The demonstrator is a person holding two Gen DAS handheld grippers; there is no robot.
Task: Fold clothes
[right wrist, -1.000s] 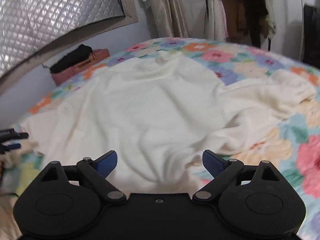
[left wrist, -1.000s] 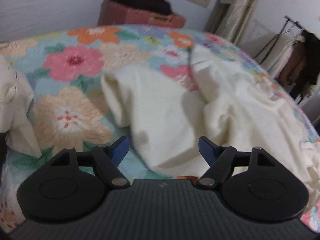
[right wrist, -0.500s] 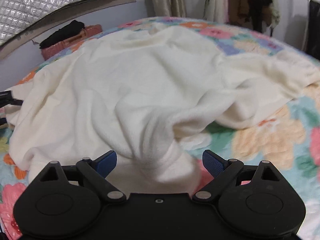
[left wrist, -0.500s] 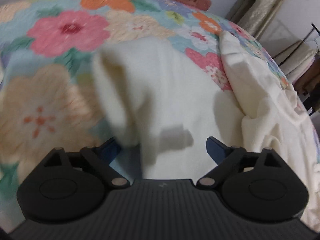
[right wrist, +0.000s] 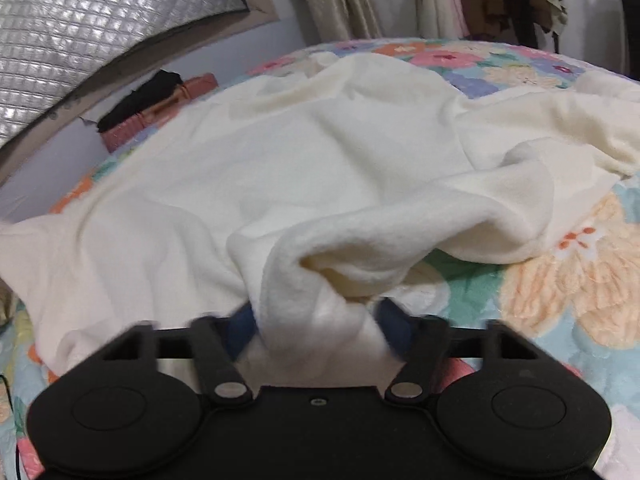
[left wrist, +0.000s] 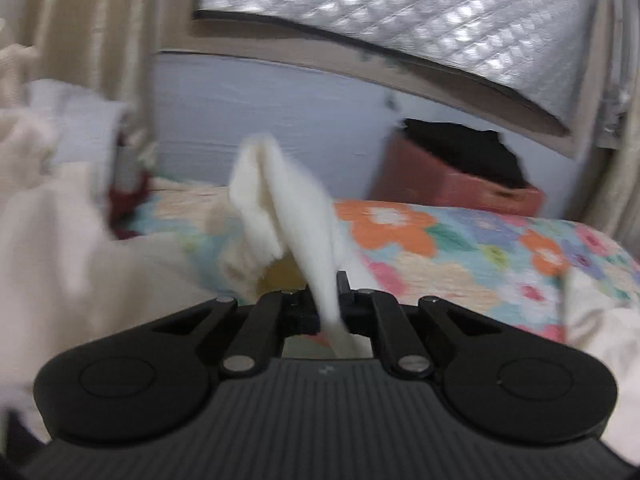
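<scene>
Left wrist view: left gripper (left wrist: 329, 304) has its jaws drawn together on a thin edge of the cream garment (left wrist: 288, 208). The pinched cloth stands up out of the jaws as a raised flap; the frame is motion-blurred. Judgement: a thin edge grip gives control of one corner for lifting.

Right wrist view: right gripper (right wrist: 316, 320) has a thick bunched roll of the same cream garment (right wrist: 320, 152) between its blue pads (right wrist: 240, 326). The jaws appear closed onto the roll, though blur softens the tips. The bunch rises off the floral bedspread (right wrist: 560, 280) and leaves a hollow under the fold.

Garment location: spread across the middle of the bed, reaching left and far, with a sleeve-like part trailing right. Near hem is the part gathered in the right jaws.

Judgement: both edges are held so the cloth can be lifted and carried over as one fold. Task looks early; no neat fold visible.

Background: red-brown box (left wrist: 456, 184) with dark cloth on top sits far, against the wall. Quilted silver panel (left wrist: 400, 20) hangs above it.
</scene>
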